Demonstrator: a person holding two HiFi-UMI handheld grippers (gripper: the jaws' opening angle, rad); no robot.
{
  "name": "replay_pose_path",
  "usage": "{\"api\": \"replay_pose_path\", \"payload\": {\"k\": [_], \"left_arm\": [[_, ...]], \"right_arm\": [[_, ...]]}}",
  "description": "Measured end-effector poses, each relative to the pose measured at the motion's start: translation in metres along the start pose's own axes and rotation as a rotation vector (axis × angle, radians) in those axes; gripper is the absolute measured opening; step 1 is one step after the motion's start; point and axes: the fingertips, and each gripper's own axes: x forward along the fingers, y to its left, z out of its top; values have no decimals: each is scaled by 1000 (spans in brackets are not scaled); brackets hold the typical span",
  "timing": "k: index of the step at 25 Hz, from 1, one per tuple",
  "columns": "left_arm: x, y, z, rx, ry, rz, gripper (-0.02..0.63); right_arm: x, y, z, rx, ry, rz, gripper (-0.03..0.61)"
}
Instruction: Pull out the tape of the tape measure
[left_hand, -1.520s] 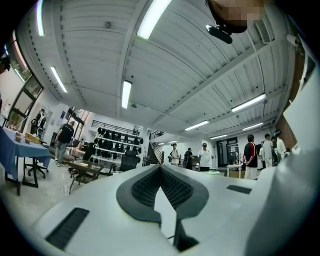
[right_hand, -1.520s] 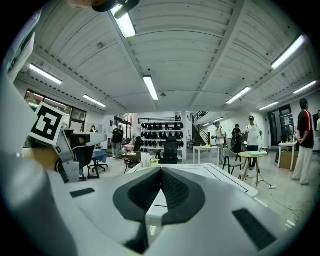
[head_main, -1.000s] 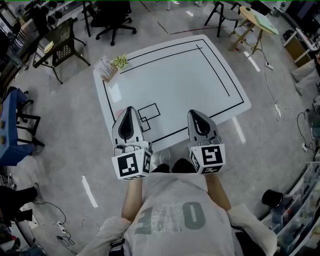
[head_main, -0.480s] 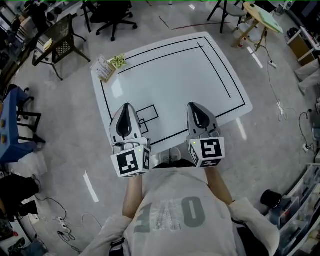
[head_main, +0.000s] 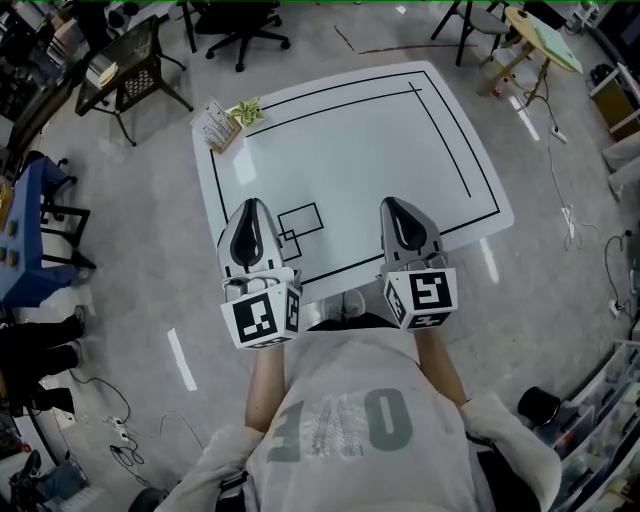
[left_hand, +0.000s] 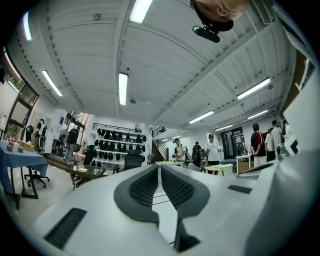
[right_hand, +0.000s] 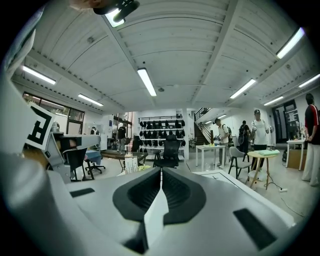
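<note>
The white table (head_main: 350, 150) with black lines lies in front of me in the head view. At its far left corner sit a small white printed pack (head_main: 217, 127) and a yellow-green object (head_main: 247, 110); it is too small to tell whether this is the tape measure. My left gripper (head_main: 251, 205) hovers over the table's near left part, by a small drawn rectangle (head_main: 300, 218). My right gripper (head_main: 391, 203) is level with it, to the right. Both are shut and hold nothing, pads together in the left gripper view (left_hand: 160, 168) and the right gripper view (right_hand: 161, 170).
Black chairs (head_main: 135, 65) stand beyond the table's far left. At the far right is a wooden stand with a green top (head_main: 535, 30), and at the left a blue table (head_main: 25, 225). Cables lie on the floor (head_main: 560, 200). Several people (right_hand: 257, 131) stand far off.
Both grippers stay shut and side by side over the near edge. The head view has shifted a little, so the table sits slightly further right in the picture.
</note>
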Motion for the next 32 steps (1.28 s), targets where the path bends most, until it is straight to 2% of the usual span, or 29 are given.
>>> {"api": "replay_pose_path", "payload": {"k": [3,4,5,6,8,14,22,28,32], "left_arm": [[1,2,0,7,0,-33,38],[2,3,-1,9,4,-41,102],[3,5,-3,10,10,-45,208],[4,6,-4,12,16,-45,281],[6,11,-7,22,23,-33,326],[2,34,-5,-5,24,37,333],[-22,82,-15,-24,60,179,333],[-59,136,-28,-56,94,353,333],[-88,164,-44,-62,136,460,333]], "right_arm": [[6,6,-1,-19,11,35,51],[8,9,-2,-23,24,47,164],[11,10,-4,-32,37,53,269],[13,10,-5,-47,47,52,288],[16,11,-6,-70,58,52,313],[26,23,-5,-52,71,105,316],[62,92,-14,-78,105,302,314],[106,166,-44,-163,158,447,315],[130,212,-83,-257,228,523,316]]}}
